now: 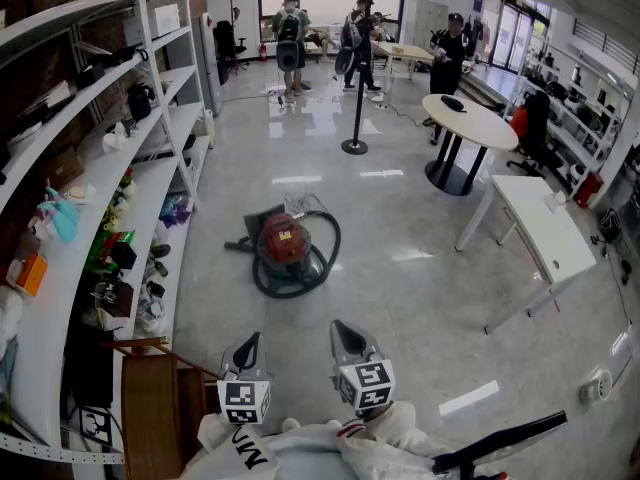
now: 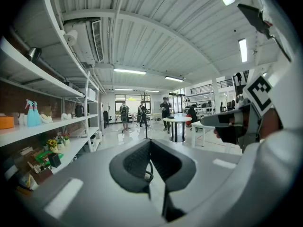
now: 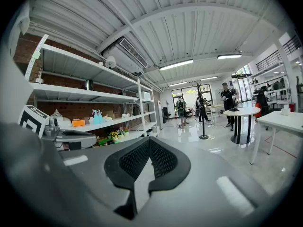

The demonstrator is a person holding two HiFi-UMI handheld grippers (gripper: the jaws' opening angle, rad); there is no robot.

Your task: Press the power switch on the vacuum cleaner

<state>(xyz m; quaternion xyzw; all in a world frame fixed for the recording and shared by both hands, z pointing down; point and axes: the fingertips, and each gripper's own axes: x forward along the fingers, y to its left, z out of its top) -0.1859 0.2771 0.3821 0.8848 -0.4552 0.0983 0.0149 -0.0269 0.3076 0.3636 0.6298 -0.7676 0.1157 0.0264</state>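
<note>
The vacuum cleaner (image 1: 284, 242) is a red canister on the floor with its dark hose (image 1: 325, 258) coiled around it, a few steps ahead of me in the head view. Its power switch is too small to make out. My left gripper (image 1: 247, 352) and right gripper (image 1: 348, 339) are held side by side low in that view, well short of the vacuum. Both point out over the room, so neither gripper view shows the vacuum. The left gripper (image 2: 150, 141) has its tips together with nothing between them. So does the right gripper (image 3: 150, 139).
White shelving (image 1: 150, 183) full of small items runs along the left. A wooden stand (image 1: 150, 393) sits at my lower left. A post (image 1: 355, 118), a round table (image 1: 470, 120) and a long white table (image 1: 545, 230) stand ahead and right. People (image 1: 290, 38) stand at the far end.
</note>
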